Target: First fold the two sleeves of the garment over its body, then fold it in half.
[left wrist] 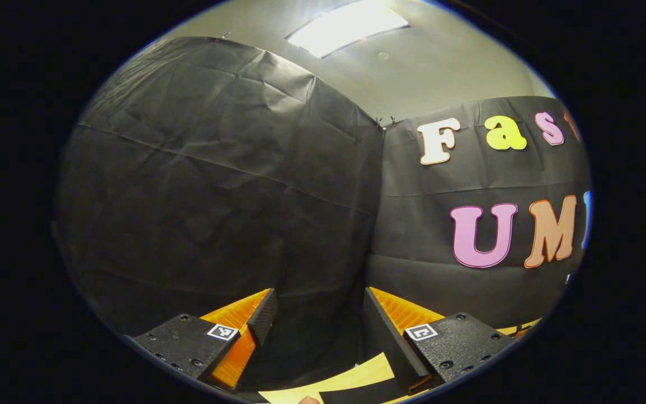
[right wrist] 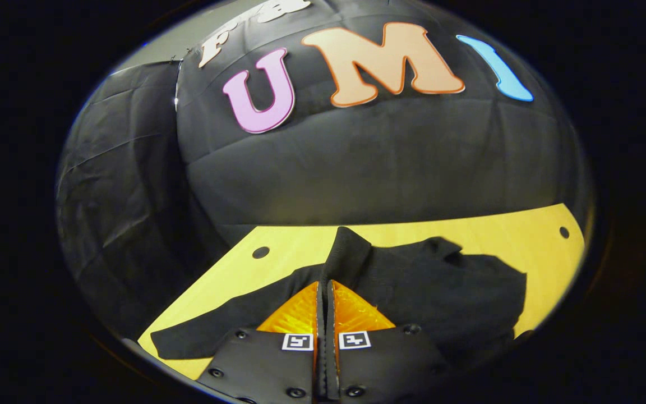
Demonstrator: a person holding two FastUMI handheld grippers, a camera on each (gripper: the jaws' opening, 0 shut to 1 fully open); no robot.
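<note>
A black long-sleeved garment (right wrist: 446, 292) lies on the light wooden table (right wrist: 502, 230) in the right gripper view. My right gripper (right wrist: 324, 283) is shut on a fold of its cloth, and a sleeve end (right wrist: 347, 244) stands up just past the fingertips. Another sleeve (right wrist: 199, 336) stretches flat toward the table's near left edge. In the left gripper view my left gripper (left wrist: 318, 292) is open with nothing between its fingers, held above the table and pointed at the booth's black wall (left wrist: 216, 196). A thin dark strip (left wrist: 356, 393) crosses the table at the bottom of that view.
The black cloth wall (right wrist: 368, 163) closes in the table's far side and left side. Two small round holes (right wrist: 261, 252) mark the tabletop near its far corners. A ceiling light (left wrist: 345, 25) shines above the wall.
</note>
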